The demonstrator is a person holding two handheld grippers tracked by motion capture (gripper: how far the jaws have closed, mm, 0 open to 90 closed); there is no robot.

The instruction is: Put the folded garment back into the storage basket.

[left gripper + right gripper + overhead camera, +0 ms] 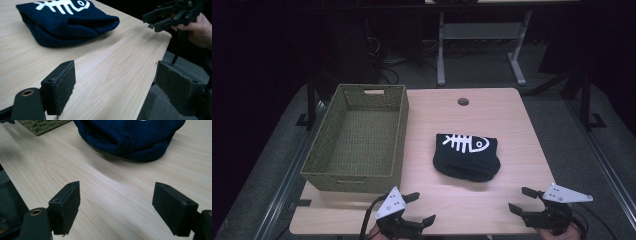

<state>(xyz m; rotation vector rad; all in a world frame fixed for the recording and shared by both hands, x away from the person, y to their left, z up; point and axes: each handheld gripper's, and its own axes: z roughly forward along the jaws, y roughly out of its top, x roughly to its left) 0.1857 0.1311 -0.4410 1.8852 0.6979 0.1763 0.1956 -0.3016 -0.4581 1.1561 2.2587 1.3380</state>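
A folded dark navy garment (467, 156) with a white fish-skeleton print lies on the light wooden table (492, 107), right of centre. It also lies ahead of the jaws in the left gripper view (67, 21) and the right gripper view (130, 137). My left gripper (419, 207) hovers open at the table's near edge, left of the garment and apart from it. My right gripper (522, 201) is open at the near right edge, with nothing between its jaws. In the left gripper view, the right gripper (156, 18) is held by a hand at the upper right.
An olive woven basket (324, 167) with nothing in it stands on the left half of the table, its corner (40, 126) showing in the right gripper view. A round cable hole (463, 101) is at the far edge. A desk frame (479, 42) stands on the floor beyond.
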